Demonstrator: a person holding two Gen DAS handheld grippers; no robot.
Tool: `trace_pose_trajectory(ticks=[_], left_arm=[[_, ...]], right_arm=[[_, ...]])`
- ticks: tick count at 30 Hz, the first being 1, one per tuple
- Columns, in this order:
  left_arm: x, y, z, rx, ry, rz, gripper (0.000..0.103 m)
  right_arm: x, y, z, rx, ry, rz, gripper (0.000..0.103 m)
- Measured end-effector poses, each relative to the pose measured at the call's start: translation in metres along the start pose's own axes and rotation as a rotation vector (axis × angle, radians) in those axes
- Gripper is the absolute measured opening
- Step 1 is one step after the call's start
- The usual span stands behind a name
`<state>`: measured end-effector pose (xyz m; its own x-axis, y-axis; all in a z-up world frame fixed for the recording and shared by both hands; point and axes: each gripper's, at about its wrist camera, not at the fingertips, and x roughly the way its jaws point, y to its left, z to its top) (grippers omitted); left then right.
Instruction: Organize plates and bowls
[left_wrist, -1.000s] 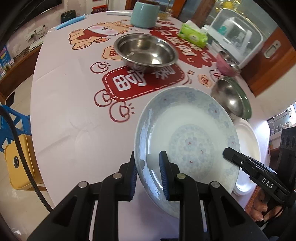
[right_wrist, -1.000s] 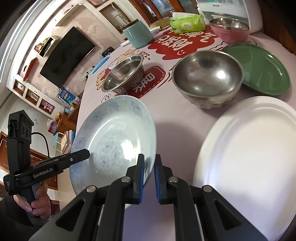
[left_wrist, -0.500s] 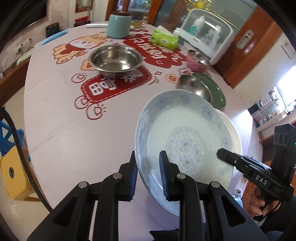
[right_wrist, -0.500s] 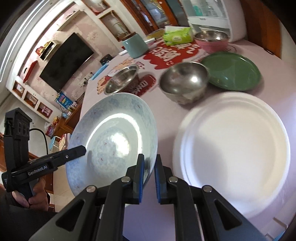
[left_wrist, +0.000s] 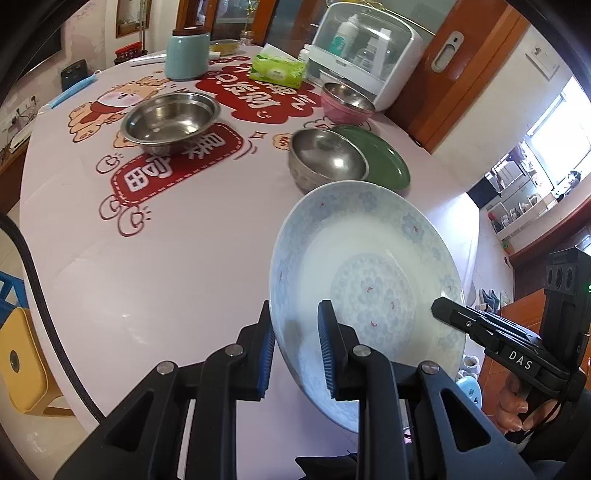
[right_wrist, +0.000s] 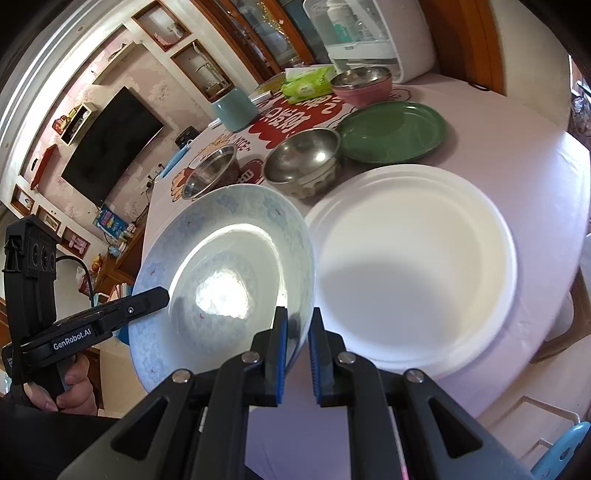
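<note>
Pink tablecloth with red cartoon prints (left_wrist: 177, 236) covers the round table; a dark TV (right_wrist: 110, 144) hangs on the far wall. Left gripper (left_wrist: 295, 347) pinches the rim of the blue-flowered white china plate (left_wrist: 369, 280), and right gripper (right_wrist: 295, 332) is clamped tight on the opposite rim (both holding it up, tilted, off the table). Plate sits just left of the big white foam plate (right_wrist: 424, 266), w/ its edge over it. Behind: round steel bowl (right_wrist: 303, 158), flat green plate (right_wrist: 391, 129), wide steel basin (left_wrist: 170, 118), pink bowl (left_wrist: 347, 107). Plate's bottom edge is hidden by the black fingers.
</note>
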<state>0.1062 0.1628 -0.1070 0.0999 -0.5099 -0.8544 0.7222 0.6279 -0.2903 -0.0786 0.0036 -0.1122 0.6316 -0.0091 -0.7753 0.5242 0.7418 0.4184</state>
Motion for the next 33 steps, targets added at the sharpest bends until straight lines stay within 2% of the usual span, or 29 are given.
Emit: trace_pose_trajectory(ticks=[8,15,25,33], left_arm=[[0.022,-0.028,-0.003,-0.013,0.030,-0.018,0.021],[0.045,-0.053,0.000,-0.026,0.064,-0.013,0.021],[0.086,-0.082,0.007,-0.084,0.106,0.010,0.021],[0.117,-0.093,0.012,-0.144,0.139,0.062,0.021]], right_arm=[[-0.014,-0.028,0.002,-0.007,0.016,-0.028,0.010],[-0.017,-0.058,0.019,-0.020,0.060,-0.038,0.010],[0.002,-0.101,0.048,-0.079,0.176,-0.056,0.011],[0.026,-0.124,0.072,-0.162,0.277,-0.043,0.012]])
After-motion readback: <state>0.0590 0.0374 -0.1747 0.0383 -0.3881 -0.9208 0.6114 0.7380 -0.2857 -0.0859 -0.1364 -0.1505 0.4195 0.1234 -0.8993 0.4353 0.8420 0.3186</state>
